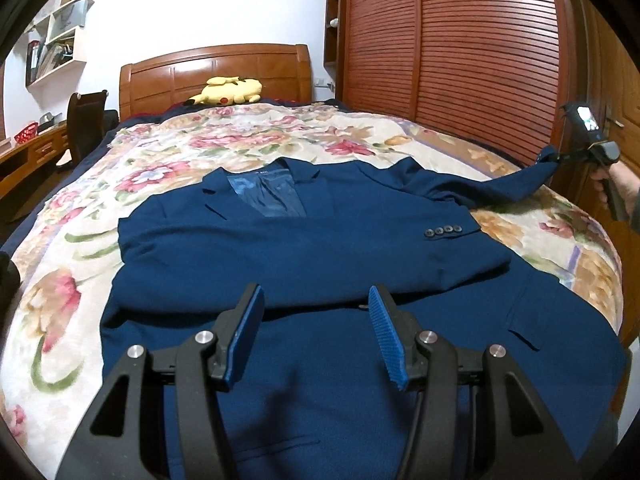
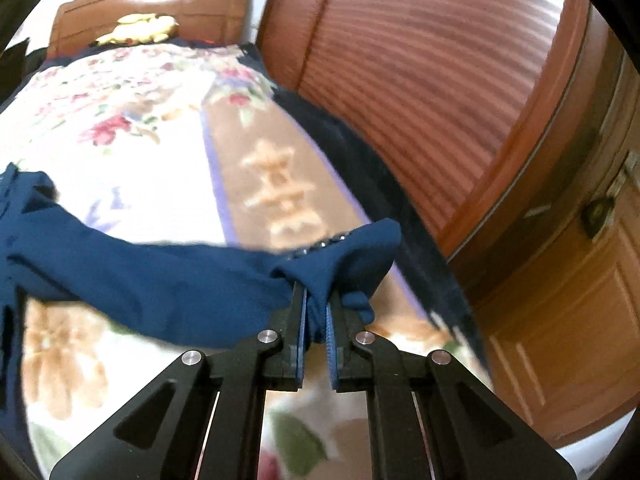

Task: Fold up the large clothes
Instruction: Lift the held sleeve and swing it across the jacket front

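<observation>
A navy blue suit jacket (image 1: 320, 248) lies front-up on the floral bedspread (image 1: 72, 264), collar toward the headboard. One sleeve is folded across the chest, its cuff buttons (image 1: 444, 231) showing. My left gripper (image 1: 316, 300) is open and empty, hovering over the jacket's lower front. The other sleeve (image 1: 500, 188) stretches out to the right. My right gripper (image 2: 316, 300) is shut on that sleeve's cuff (image 2: 352, 256) and holds it lifted off the bed; the gripper also shows in the left wrist view (image 1: 560, 158).
A yellow plush toy (image 1: 230, 90) lies by the wooden headboard (image 1: 216, 68). A louvred wooden wardrobe (image 1: 460, 40) and a door (image 2: 580, 300) stand along the bed's right side. A desk and chair (image 1: 86, 120) are at the left.
</observation>
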Tool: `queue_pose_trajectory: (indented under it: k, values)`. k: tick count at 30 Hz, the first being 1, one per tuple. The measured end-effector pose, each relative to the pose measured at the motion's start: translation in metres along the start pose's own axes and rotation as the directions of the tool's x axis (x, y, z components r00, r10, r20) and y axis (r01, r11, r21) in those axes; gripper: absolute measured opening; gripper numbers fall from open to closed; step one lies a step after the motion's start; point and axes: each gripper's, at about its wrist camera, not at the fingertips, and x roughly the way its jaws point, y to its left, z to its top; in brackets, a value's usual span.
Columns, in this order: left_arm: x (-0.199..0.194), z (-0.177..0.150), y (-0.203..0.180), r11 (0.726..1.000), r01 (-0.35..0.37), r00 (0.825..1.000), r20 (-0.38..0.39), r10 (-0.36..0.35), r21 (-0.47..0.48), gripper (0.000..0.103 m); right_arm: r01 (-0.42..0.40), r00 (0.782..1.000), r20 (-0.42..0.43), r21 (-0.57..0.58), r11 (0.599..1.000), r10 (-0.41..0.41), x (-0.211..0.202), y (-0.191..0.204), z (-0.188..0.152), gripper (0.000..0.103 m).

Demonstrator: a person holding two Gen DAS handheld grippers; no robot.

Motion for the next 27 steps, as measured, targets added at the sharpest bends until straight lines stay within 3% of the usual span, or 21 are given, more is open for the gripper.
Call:
queue_pose_trajectory:
  k: [14,27]
  values:
    - [-0.019,-0.003,0.003,1.0,-0.023,1.0,0.02,0.022,0.018,0.054,-0.029,0.981,0.182,-0.174,0.984,0.061,-0.129,0.075,0.029,0.005]
    - [-0.048,-0.011,0.016,0.999,-0.036,0.998,0.042,0.036,0.011,0.054,-0.04,0.933,0.332,-0.291,0.956,0.14,-0.226,0.147,0.056,0.005]
